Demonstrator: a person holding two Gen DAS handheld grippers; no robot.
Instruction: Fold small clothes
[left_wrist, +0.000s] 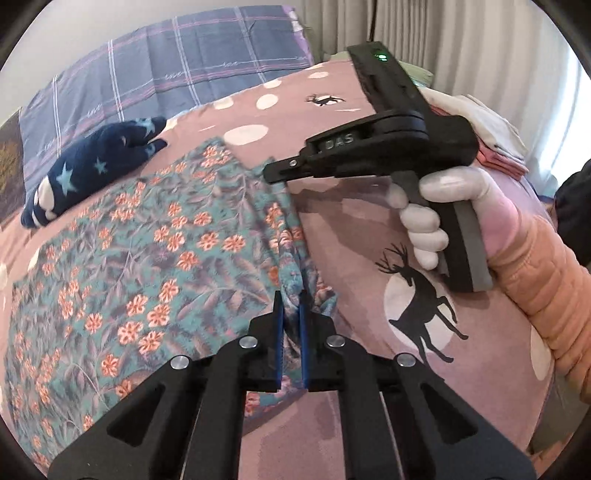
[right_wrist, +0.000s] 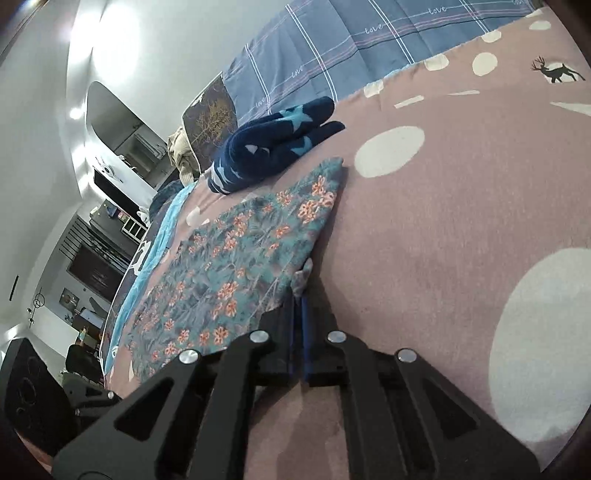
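Note:
A floral garment (left_wrist: 147, 258) in teal and orange lies spread flat on the pink bedspread (left_wrist: 369, 240). My left gripper (left_wrist: 291, 306) is shut on a bunched fold at the garment's near right edge, with fabric pinched between the blue pads. My right gripper (left_wrist: 271, 172), held by a white-gloved hand (left_wrist: 424, 229), grips the same edge farther away. In the right wrist view, the right gripper (right_wrist: 298, 295) is shut on a small tuft of the garment's (right_wrist: 240, 258) edge.
A navy garment with light stars (left_wrist: 92, 166) (right_wrist: 273, 144) lies just beyond the floral one. A pile of folded white and pink clothes (left_wrist: 495, 147) sits at the far right. A blue plaid duvet (left_wrist: 184, 66) covers the back of the bed. An orange sleeve (left_wrist: 546, 288) is at the right.

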